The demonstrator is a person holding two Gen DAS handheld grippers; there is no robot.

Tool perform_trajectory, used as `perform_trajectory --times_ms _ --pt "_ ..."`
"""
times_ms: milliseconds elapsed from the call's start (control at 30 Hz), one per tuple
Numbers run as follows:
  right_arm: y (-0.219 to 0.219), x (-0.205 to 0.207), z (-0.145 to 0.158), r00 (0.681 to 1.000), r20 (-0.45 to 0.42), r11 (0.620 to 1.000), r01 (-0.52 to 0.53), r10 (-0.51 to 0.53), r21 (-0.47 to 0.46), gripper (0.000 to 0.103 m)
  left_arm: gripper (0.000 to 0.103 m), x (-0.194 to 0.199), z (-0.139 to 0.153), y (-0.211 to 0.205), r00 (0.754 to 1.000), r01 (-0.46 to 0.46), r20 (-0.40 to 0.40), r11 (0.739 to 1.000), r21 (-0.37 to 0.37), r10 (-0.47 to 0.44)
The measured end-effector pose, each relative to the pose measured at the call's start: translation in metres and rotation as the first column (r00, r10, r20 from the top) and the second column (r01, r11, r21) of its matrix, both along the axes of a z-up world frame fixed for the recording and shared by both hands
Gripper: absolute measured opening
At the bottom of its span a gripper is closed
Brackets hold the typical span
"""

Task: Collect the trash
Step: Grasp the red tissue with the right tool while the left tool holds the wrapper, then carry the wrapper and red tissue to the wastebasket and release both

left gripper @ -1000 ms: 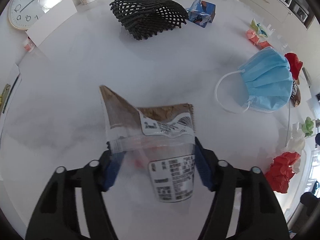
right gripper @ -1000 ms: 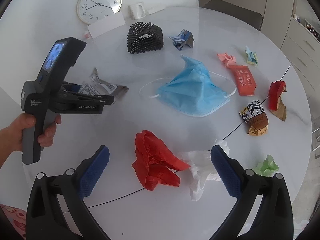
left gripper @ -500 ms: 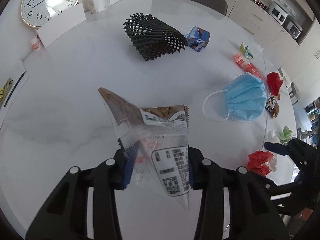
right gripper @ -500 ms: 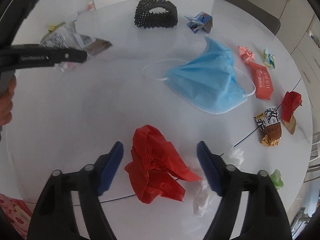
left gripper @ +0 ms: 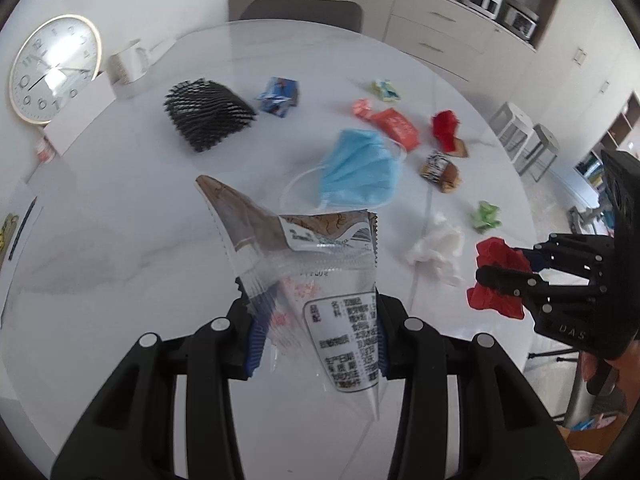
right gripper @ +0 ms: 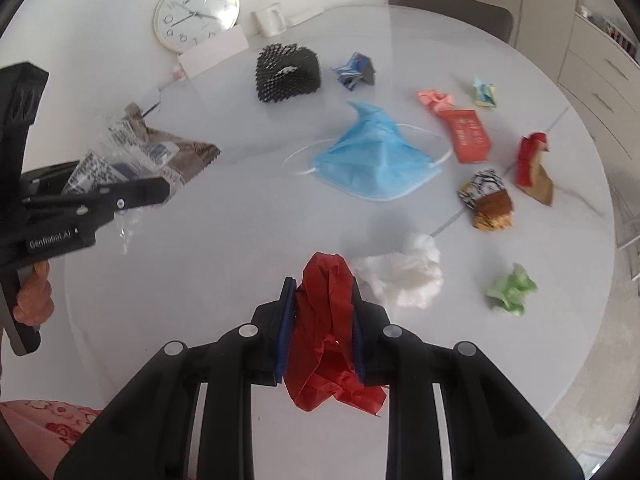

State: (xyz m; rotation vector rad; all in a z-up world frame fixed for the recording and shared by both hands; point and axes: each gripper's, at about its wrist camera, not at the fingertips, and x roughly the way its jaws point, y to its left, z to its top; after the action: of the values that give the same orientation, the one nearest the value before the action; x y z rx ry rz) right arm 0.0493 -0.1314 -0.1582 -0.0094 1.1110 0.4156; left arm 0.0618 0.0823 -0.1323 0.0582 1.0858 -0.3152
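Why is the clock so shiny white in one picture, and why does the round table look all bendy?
In the left wrist view, window light glares off the clock face, washing out its numbers; in the right wrist view the clock reads clearly. Both views use a fisheye lens, which curves the table edge and darkens the corners. The left wrist view is also slightly blurred.

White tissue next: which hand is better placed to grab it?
Right, probably, once emptied. The white tissue lies just beside the right tongs, which are shut on the red paper. The left tongs, shut on the snack bag, are farther away. Neither is free now.
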Motion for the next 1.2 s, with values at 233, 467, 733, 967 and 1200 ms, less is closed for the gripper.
perform_trajectory --times_ms 233,467,733,967,1200 --pt "-0.123 -0.074 0.014 0.977 -0.004 0.976 0.214 -0.215 -0.046 0.027 0.043 -0.057 0.013 -0.135 0.962 0.271 0.016 0.962 -0.024 -0.271" --pt "-0.241 -0.139 0.003 0.928 0.003 0.925 0.37 -0.372 -0.09 0.028 0.044 -0.096 -0.012 -0.27 0.878 0.468 -0.073 0.881 -0.075 -0.473" --pt "-0.324 -0.173 -0.016 0.9 -0.009 0.898 0.435 -0.436 -0.061 0.029 0.046 -0.115 -0.06 -0.381 0.809 0.556 -0.18 0.828 -0.07 -0.559" --pt "-0.362 -0.18 -0.03 0.9 -0.026 0.9 0.434 -0.435 -0.036 0.03 0.074 -0.133 -0.079 -0.429 0.775 0.608 -0.209 0.794 -0.012 -0.597" --pt "-0.377 -0.178 -0.037 0.907 -0.034 0.908 0.419 -0.419 -0.013 0.03 0.082 -0.135 -0.07 -0.436 0.792 0.594 -0.198 0.803 0.036 -0.577"
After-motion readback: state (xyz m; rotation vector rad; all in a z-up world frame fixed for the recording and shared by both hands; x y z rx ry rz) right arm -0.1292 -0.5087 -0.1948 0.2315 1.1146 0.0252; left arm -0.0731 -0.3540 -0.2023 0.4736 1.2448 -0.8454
